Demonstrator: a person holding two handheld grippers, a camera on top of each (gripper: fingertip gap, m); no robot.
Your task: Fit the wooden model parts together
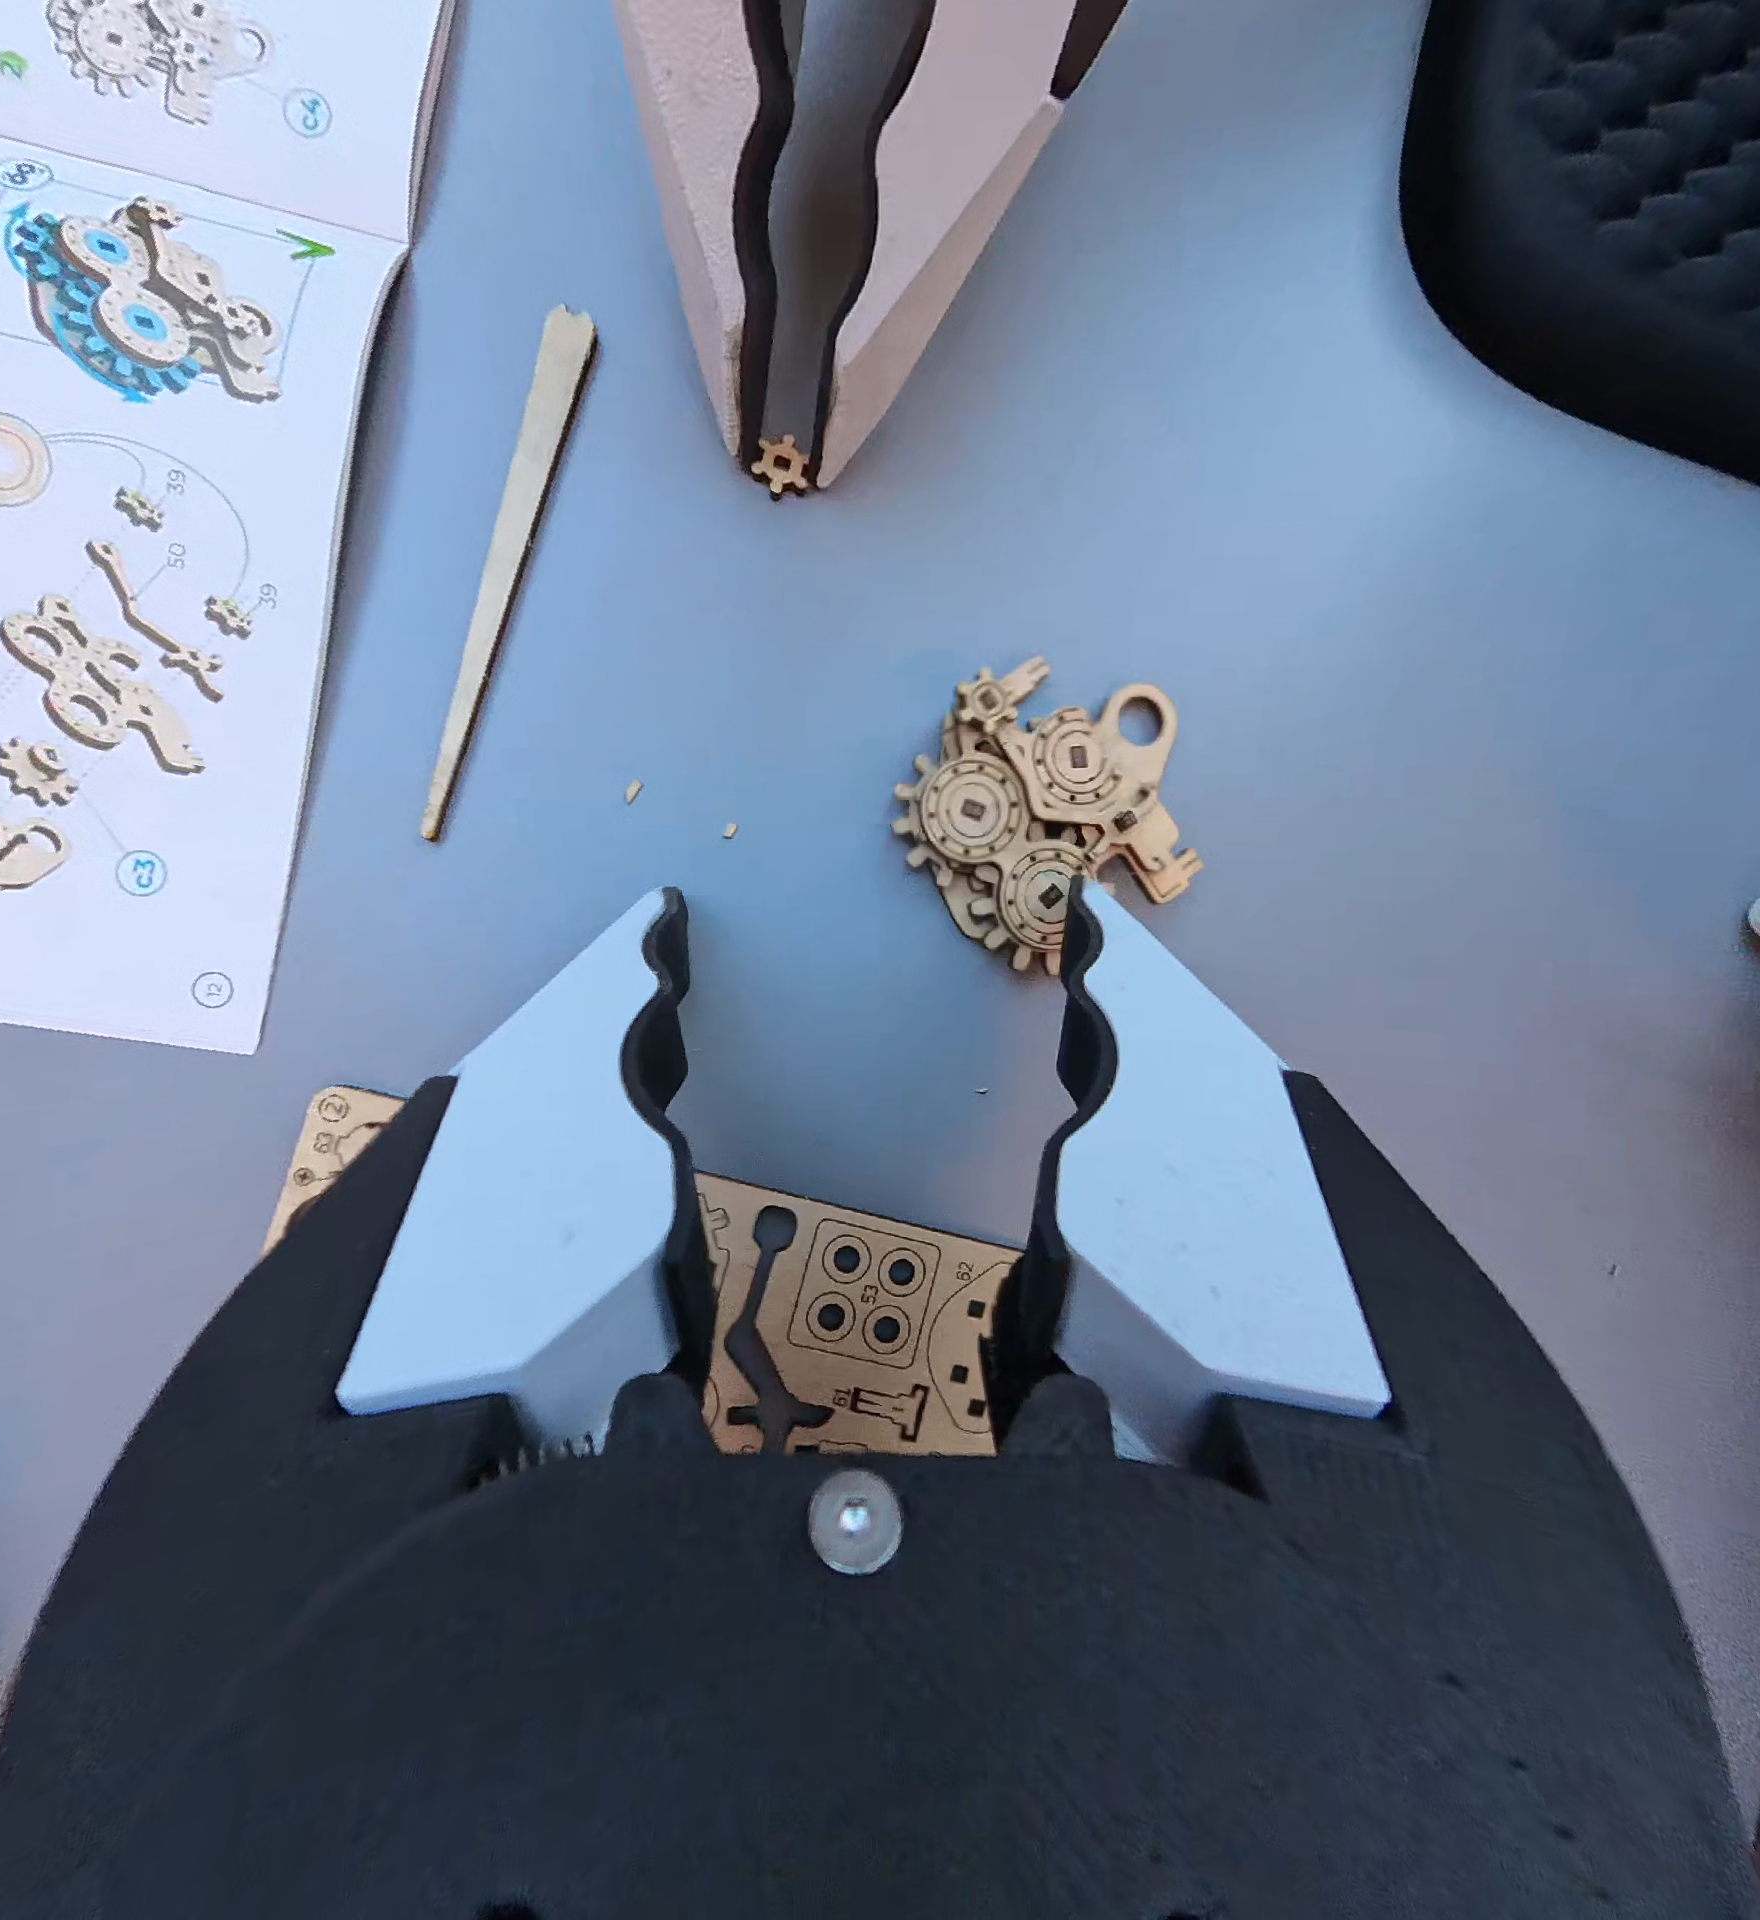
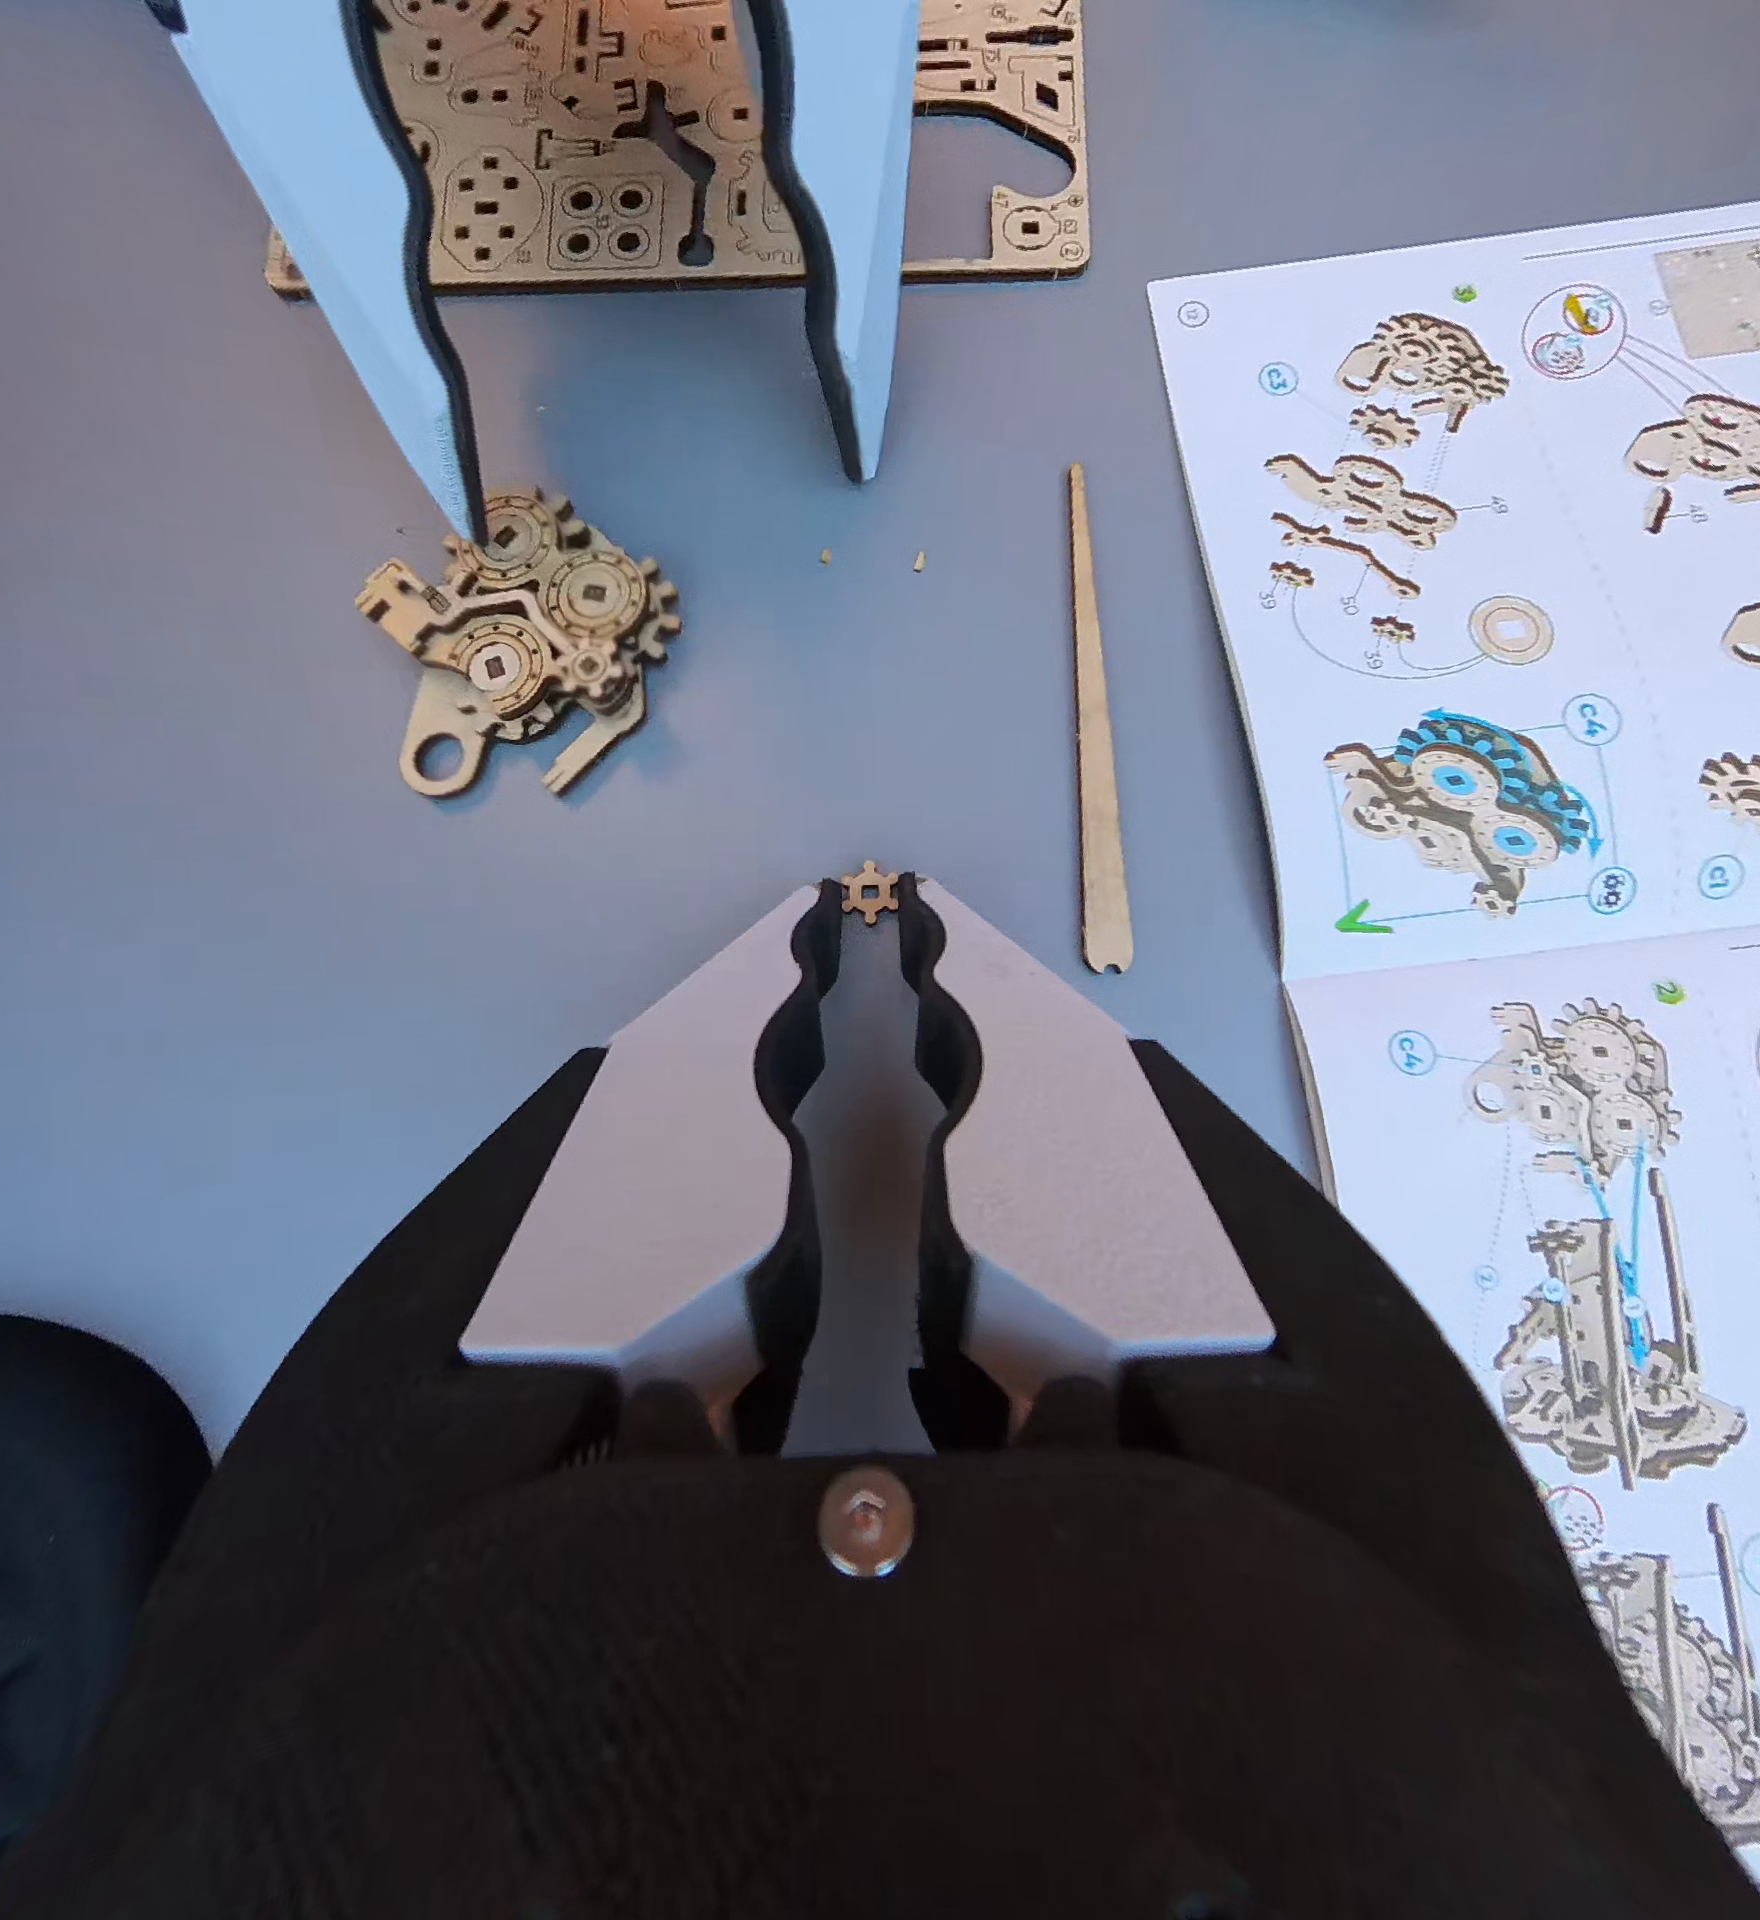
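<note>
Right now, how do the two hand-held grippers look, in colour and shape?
Both look alike. The left hand-held gripper and the right hand-held gripper each have a black textured body, a silver screw, two pale wedge-shaped fingers and wavy black pads. No cables show.

Open instruction booklet [image 2: 1541, 727] on grey table [image 1: 1375, 623], black dimpled cushion [image 1: 1645, 208] at table edge
</note>
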